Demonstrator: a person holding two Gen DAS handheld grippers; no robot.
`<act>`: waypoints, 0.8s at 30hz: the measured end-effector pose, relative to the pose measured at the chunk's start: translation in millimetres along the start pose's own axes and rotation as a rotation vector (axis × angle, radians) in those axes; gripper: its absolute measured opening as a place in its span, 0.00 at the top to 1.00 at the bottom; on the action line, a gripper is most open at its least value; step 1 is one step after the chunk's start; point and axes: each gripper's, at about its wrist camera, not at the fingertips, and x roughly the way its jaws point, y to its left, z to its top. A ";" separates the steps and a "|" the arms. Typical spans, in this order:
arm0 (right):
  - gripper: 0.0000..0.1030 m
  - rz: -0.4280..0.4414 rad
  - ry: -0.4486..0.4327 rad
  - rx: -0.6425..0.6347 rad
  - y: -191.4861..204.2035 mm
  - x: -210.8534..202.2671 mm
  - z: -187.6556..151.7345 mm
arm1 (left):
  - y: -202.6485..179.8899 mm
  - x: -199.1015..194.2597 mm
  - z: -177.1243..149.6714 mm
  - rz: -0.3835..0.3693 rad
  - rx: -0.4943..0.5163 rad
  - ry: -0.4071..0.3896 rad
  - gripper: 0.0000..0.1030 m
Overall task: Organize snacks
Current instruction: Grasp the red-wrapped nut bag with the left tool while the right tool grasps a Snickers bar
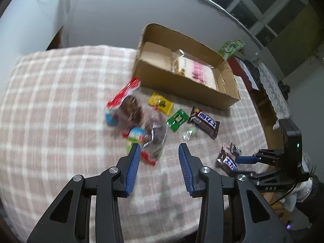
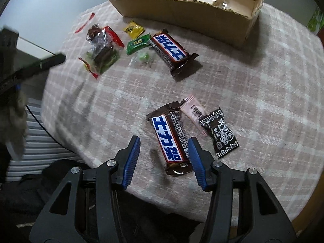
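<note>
A cardboard box (image 1: 182,87) at the table's far side holds a wrapped bread pack (image 1: 194,68). Loose snacks lie in front of it: two clear bags of dark sweets (image 1: 131,109), a yellow candy (image 1: 161,103), a green candy (image 1: 177,119), a clear green sweet (image 1: 189,133) and a Snickers bar (image 1: 204,121). My left gripper (image 1: 160,149) is open and empty, just short of the clear bags. My right gripper (image 2: 164,143) is open around the near end of a second Snickers bar (image 2: 170,139). A pink packet (image 2: 192,111) and a black candy (image 2: 220,133) lie beside it.
The table wears a pink checked cloth (image 1: 50,101). Its near edge curves under both grippers. A green packet (image 1: 230,48) and a dark shelf stand beyond the box on the right. The box also shows in the right wrist view (image 2: 182,14).
</note>
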 end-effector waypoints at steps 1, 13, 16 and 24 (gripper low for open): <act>0.50 0.003 0.008 0.001 1.2 2.8 -0.4 | -1.2 4.0 3.4 0.001 0.014 0.005 0.63; 0.50 0.010 -0.012 0.038 15.0 12.1 3.5 | -22.8 45.3 4.7 -0.100 0.097 0.100 0.63; 0.50 -0.005 -0.021 0.039 19.9 15.7 4.8 | -33.1 44.7 1.0 -0.071 0.128 0.093 0.63; 0.50 -0.009 -0.047 0.074 25.1 20.3 5.3 | -46.1 53.9 -5.9 -0.016 0.214 0.129 0.53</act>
